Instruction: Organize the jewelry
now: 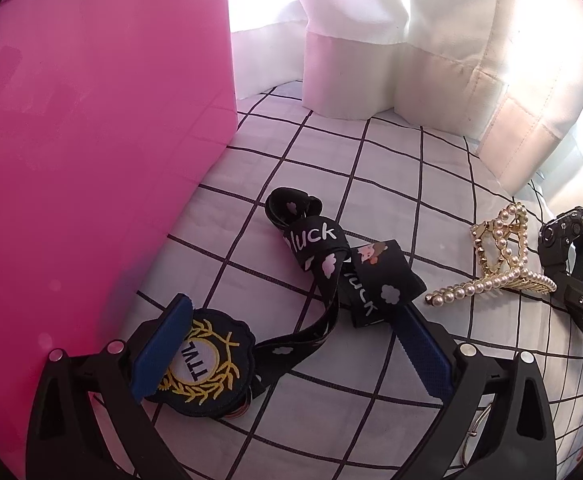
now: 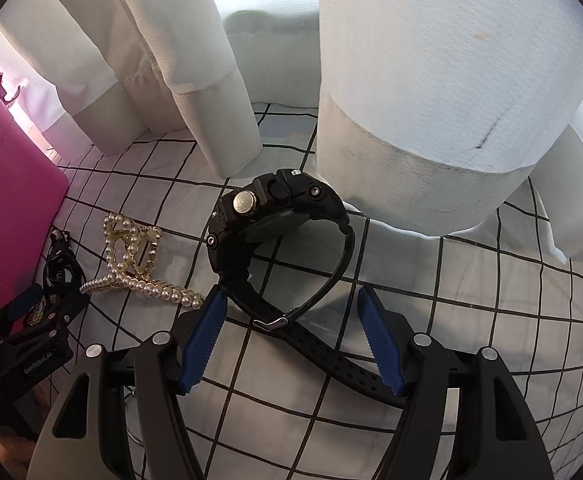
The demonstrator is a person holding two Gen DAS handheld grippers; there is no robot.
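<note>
lying buckled: black watch (image 2: pixel 279 216) | right tongs (image 2: pixel 291 344) apart | left tongs (image 1: pixel 291 344) apart

I see a white sheet (image 2: pixel 491 320) ruled with a black grid filling everything from 3 to 9 o'clock. Pale curtains (image 2: pixel 431 80) hang at 12 o'clock, their hems resting on it, daylight glowing through.
</note>
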